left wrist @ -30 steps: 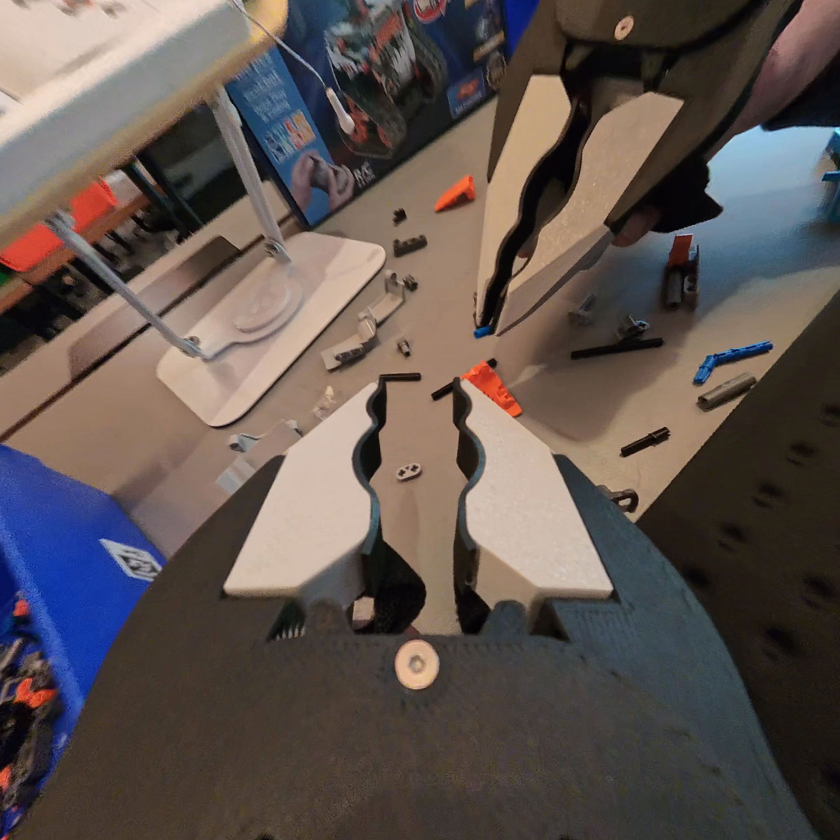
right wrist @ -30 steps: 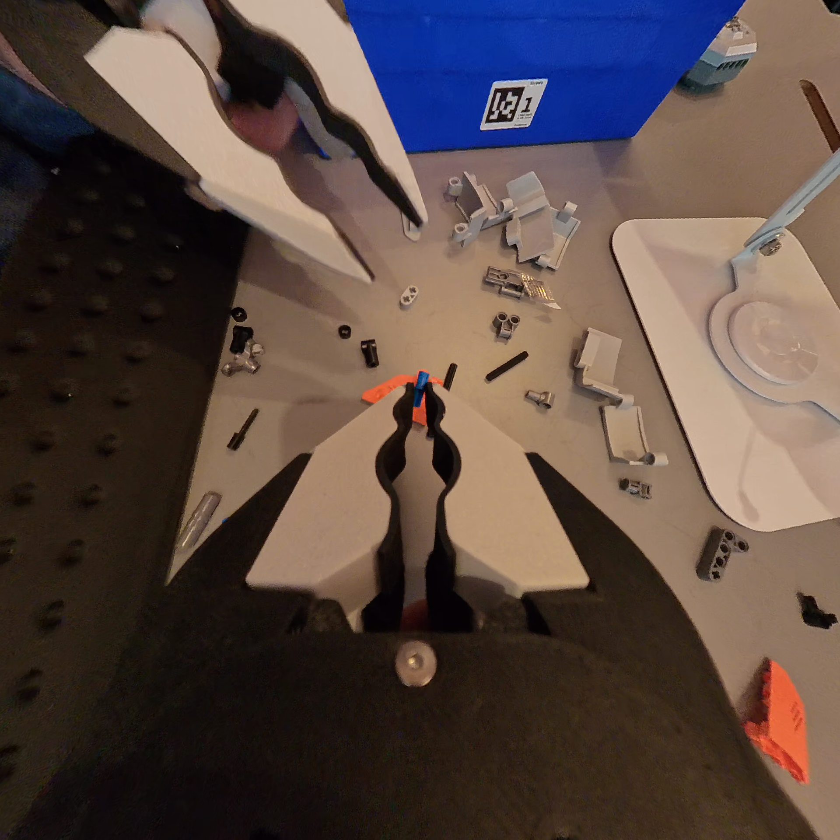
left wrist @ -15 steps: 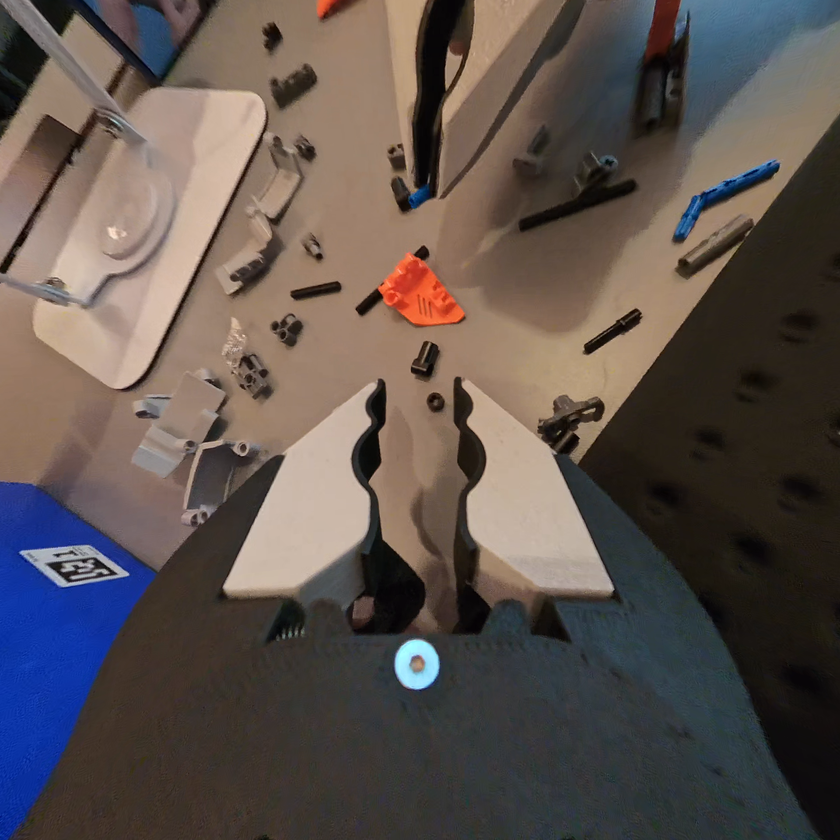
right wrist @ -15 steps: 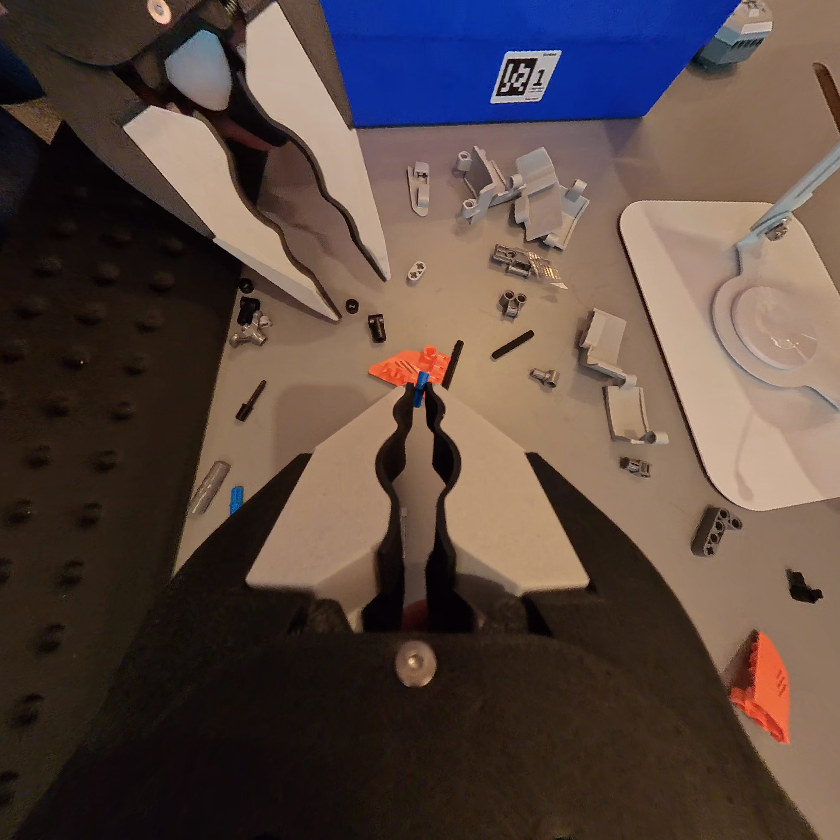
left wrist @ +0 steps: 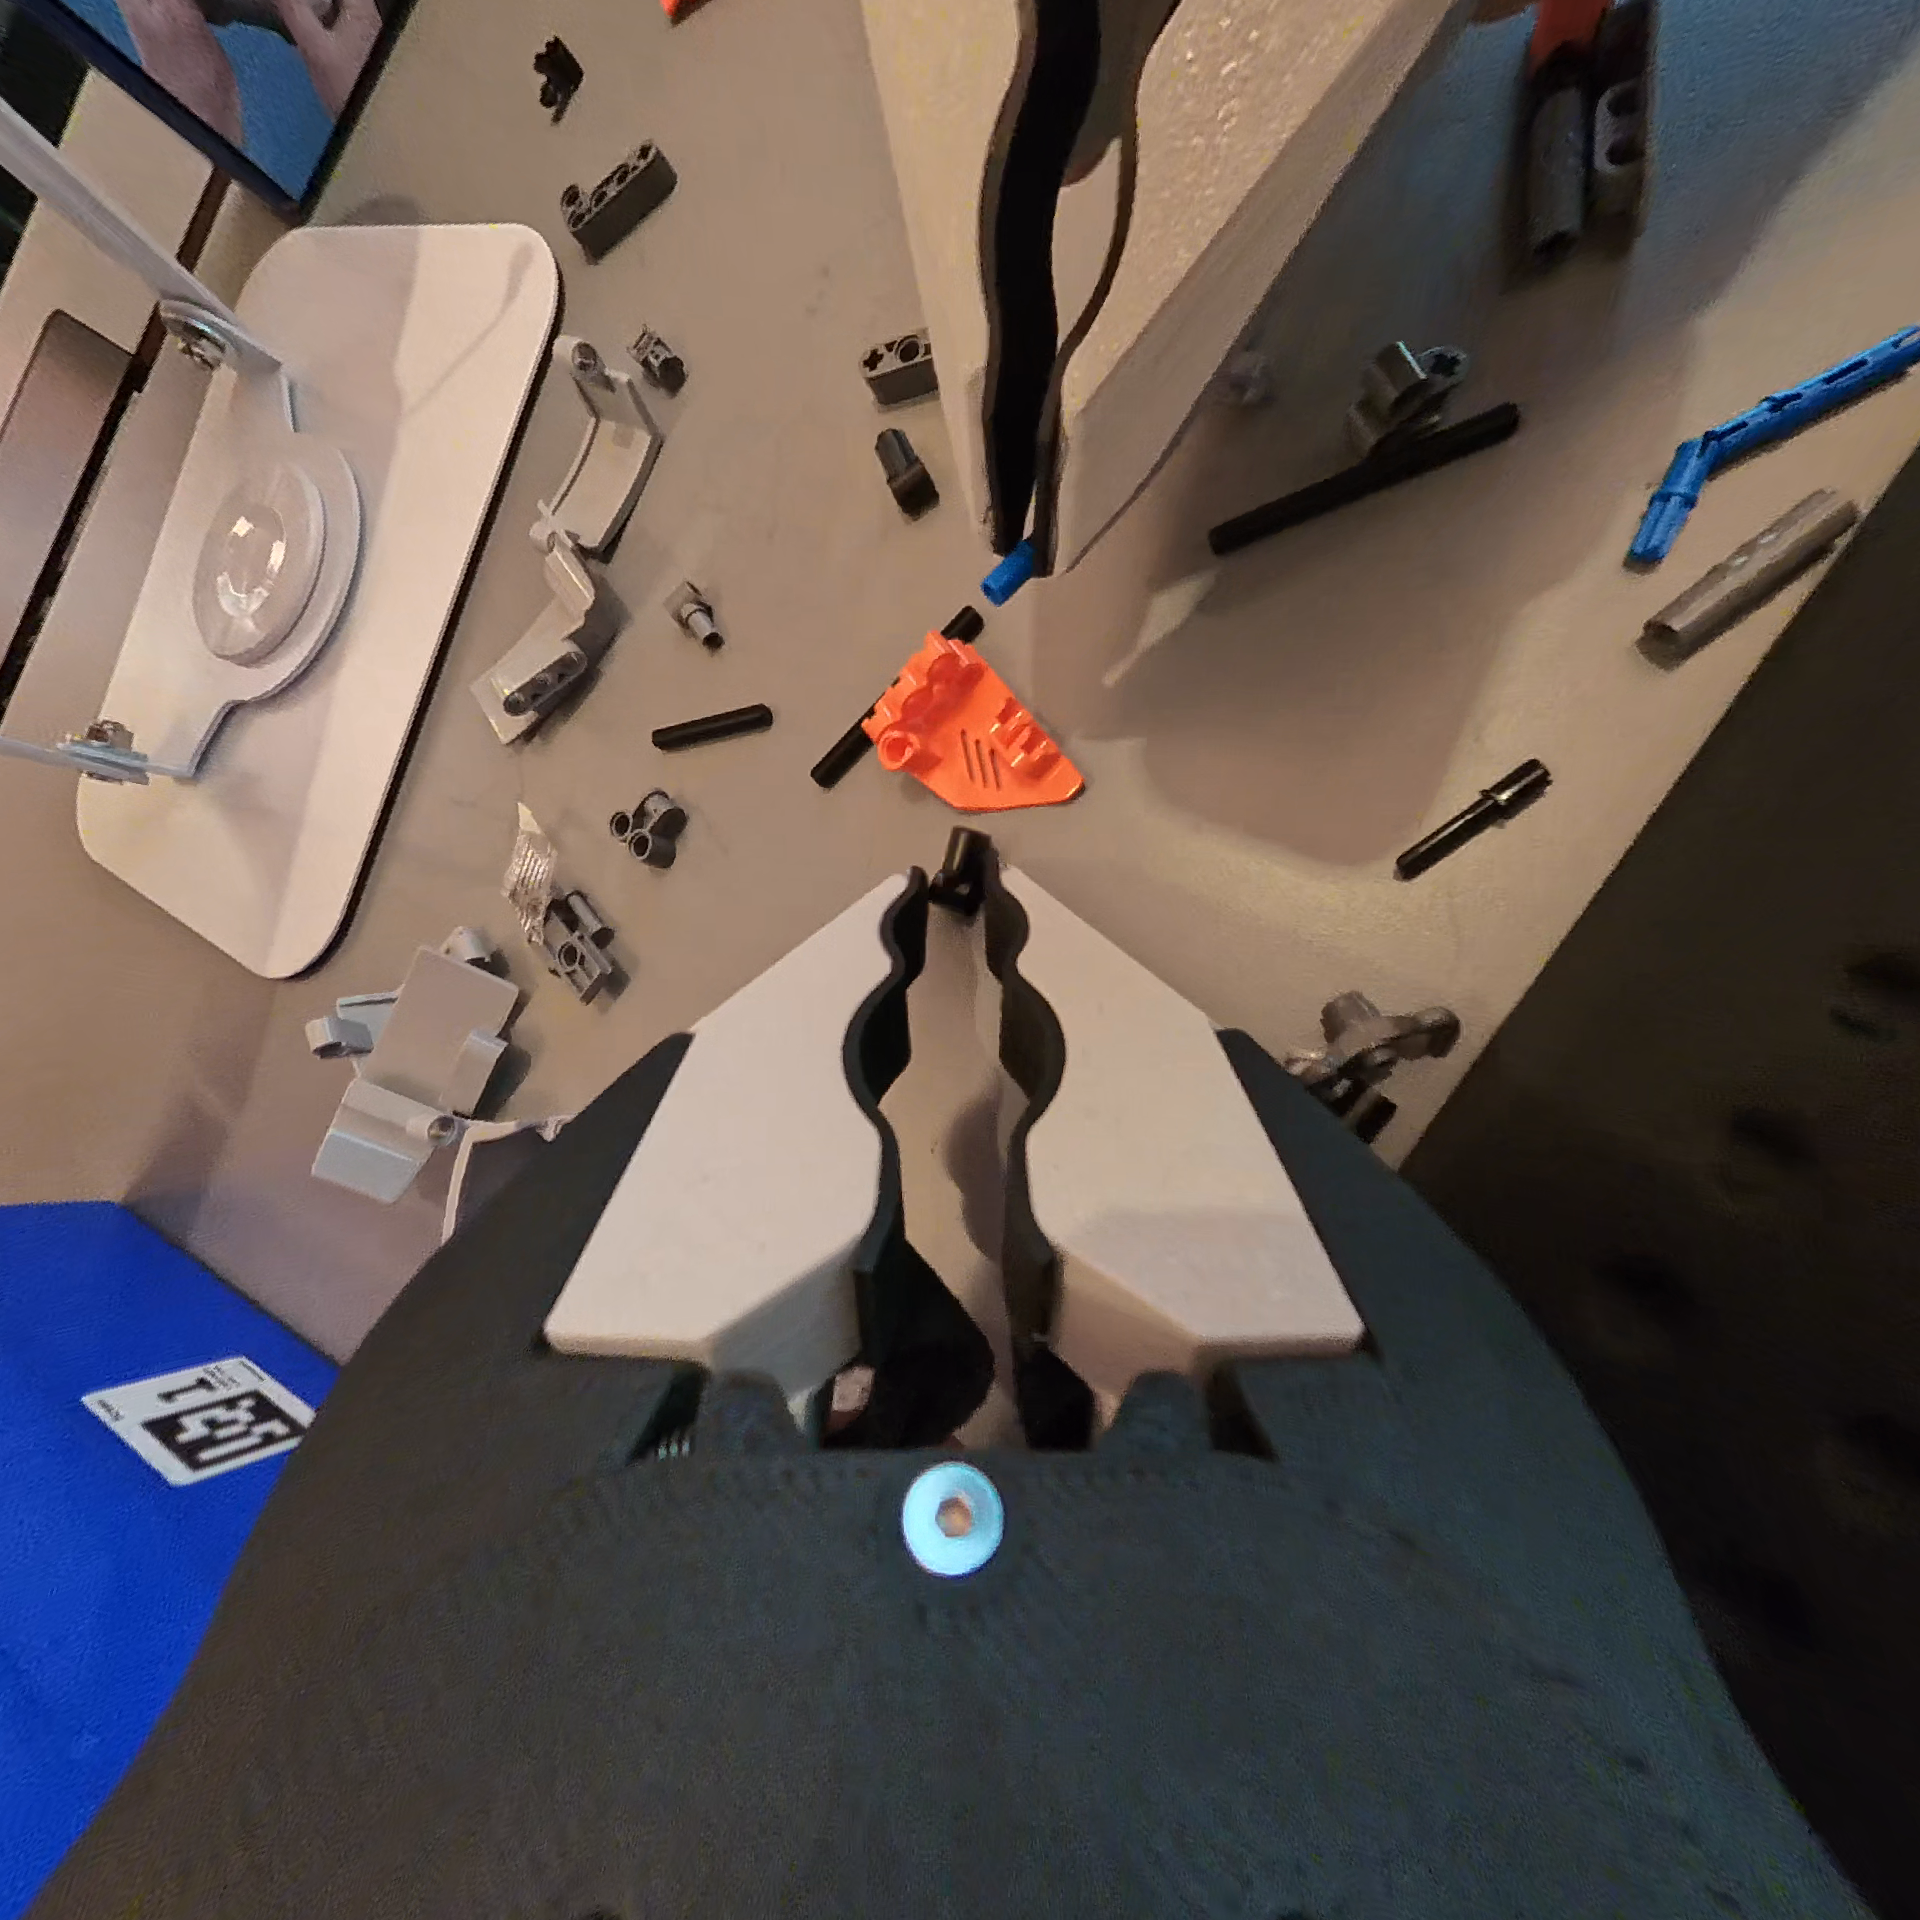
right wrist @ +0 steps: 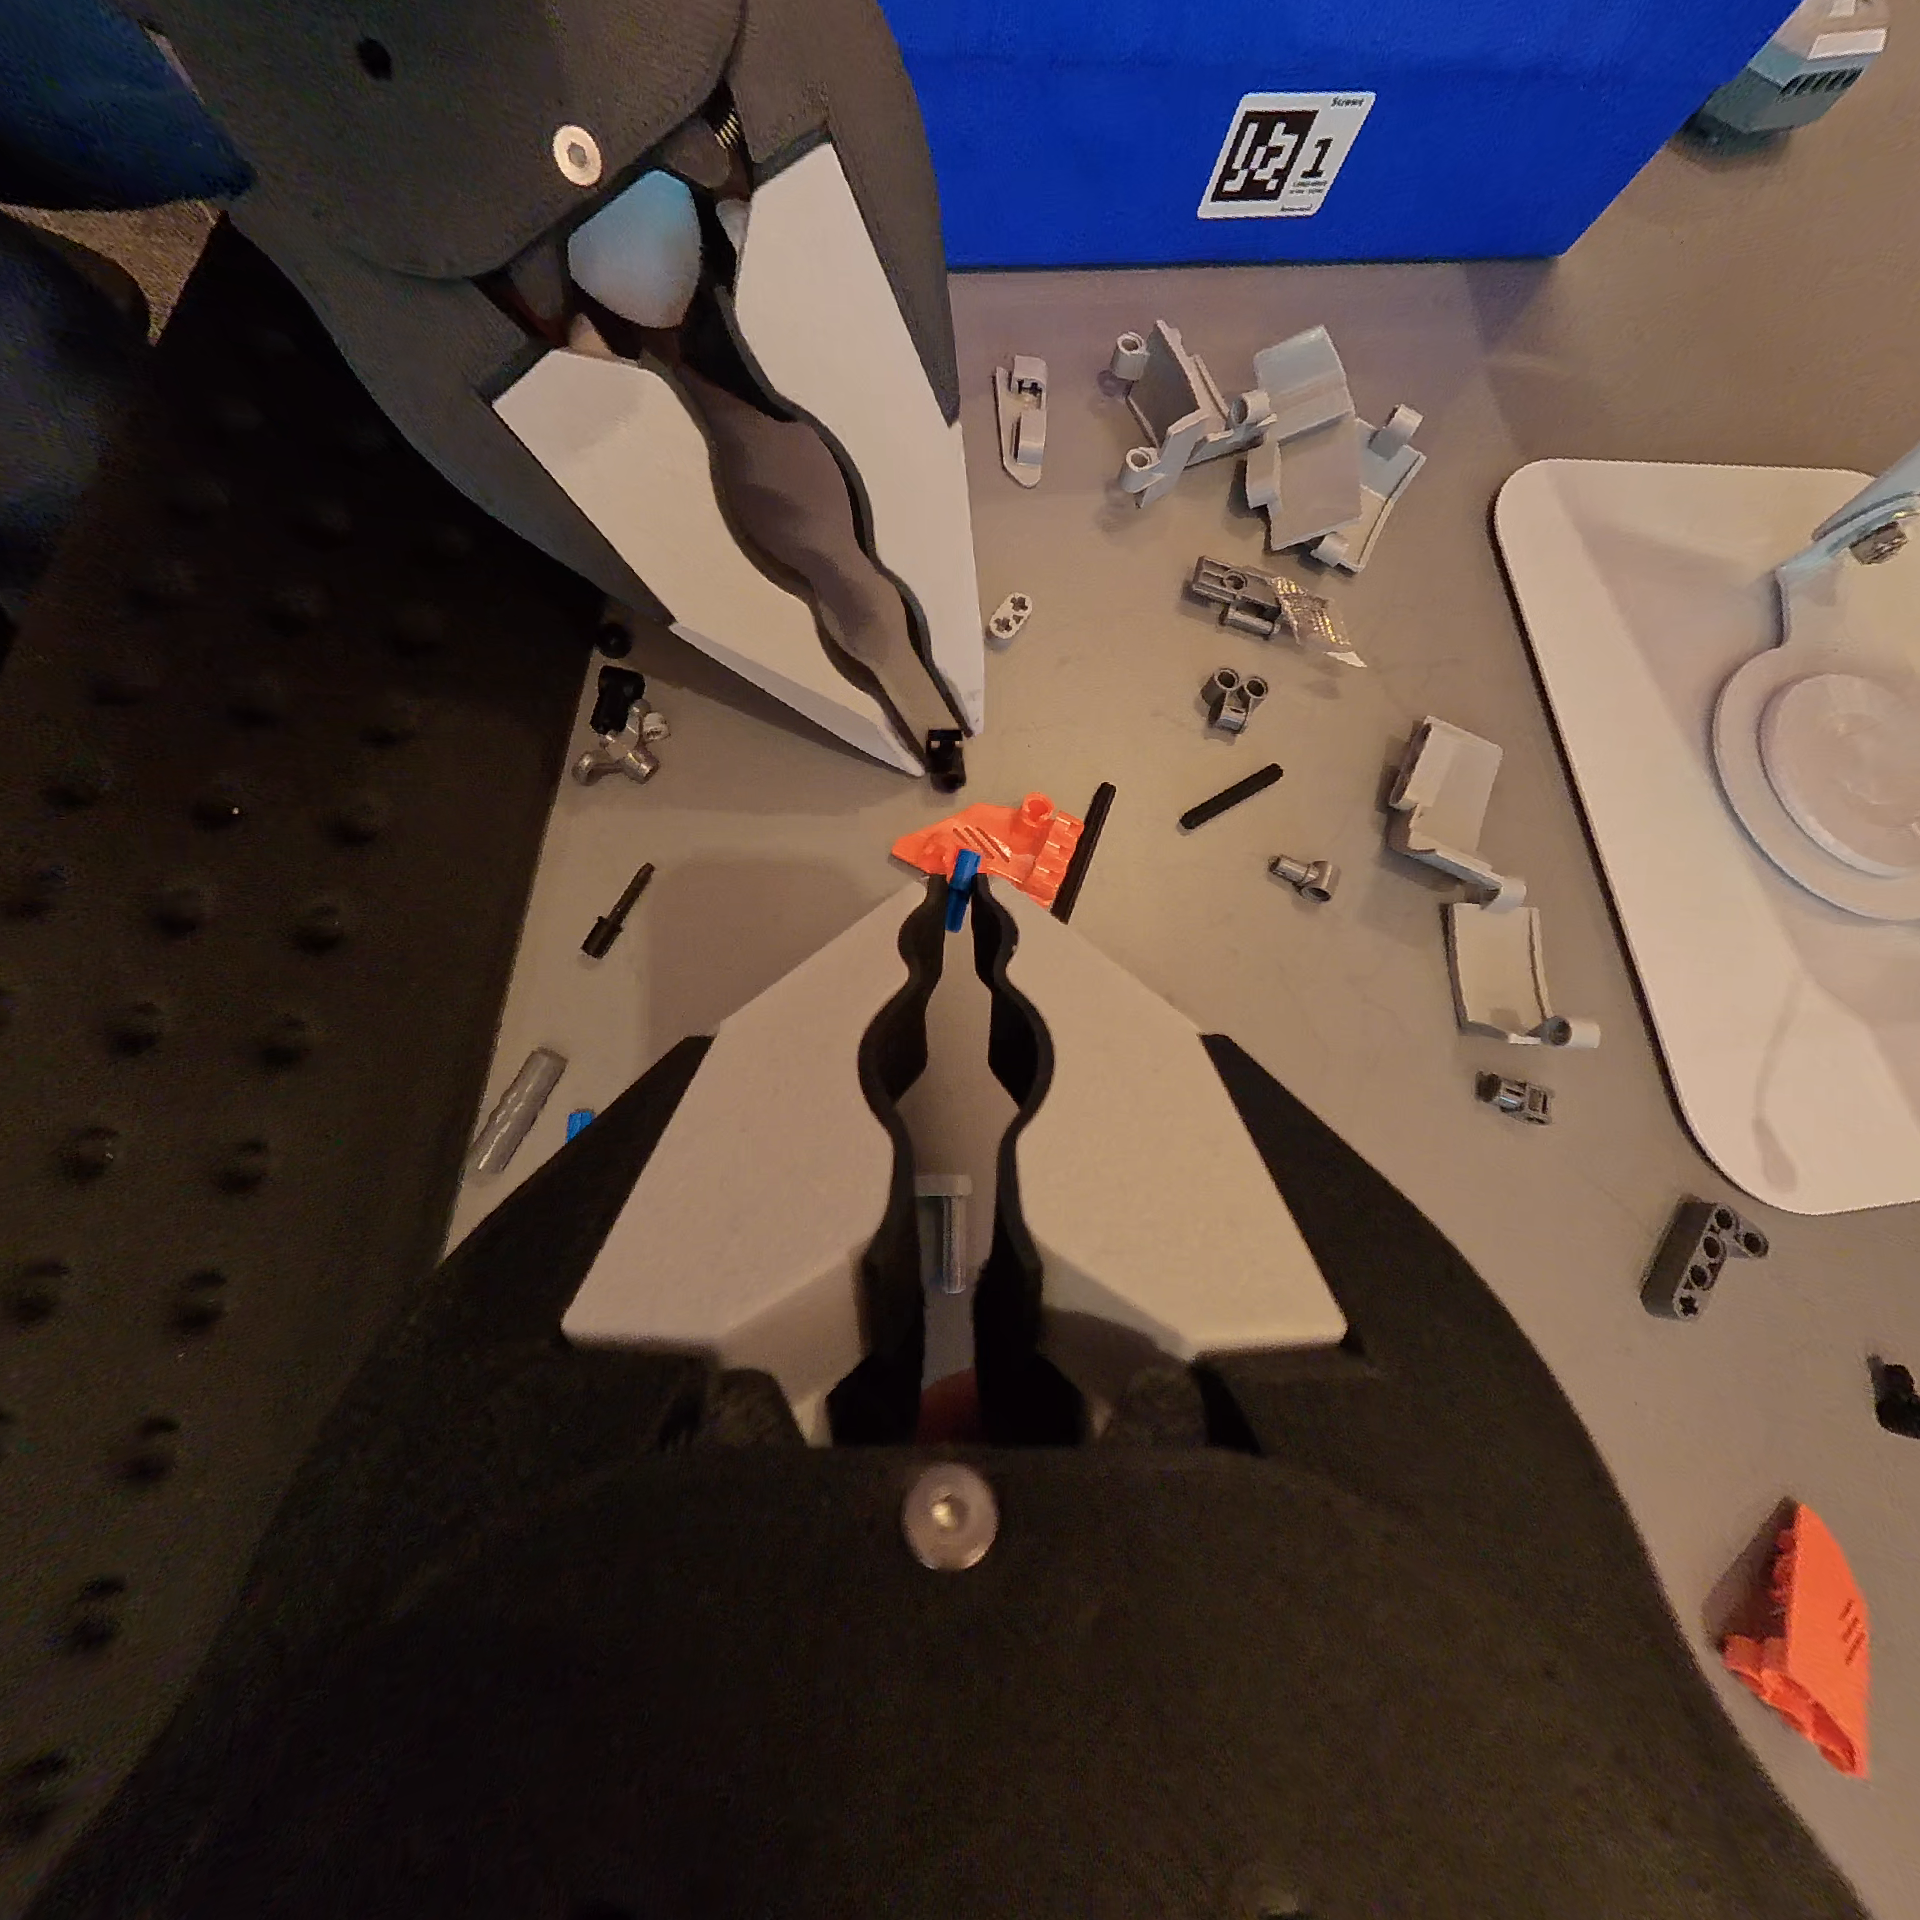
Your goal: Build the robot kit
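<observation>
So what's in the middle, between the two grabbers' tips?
The orange panel piece lies on the table between the left gripper, pinching a small black pin, and the right gripper, pinching a blue pin. Both wrist views show it.

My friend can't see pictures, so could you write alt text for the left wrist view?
The left gripper pinches a small black connector just above a grey table, near an orange wedge piece. Opposite, the right gripper holds a blue pin among scattered building pieces.
</observation>
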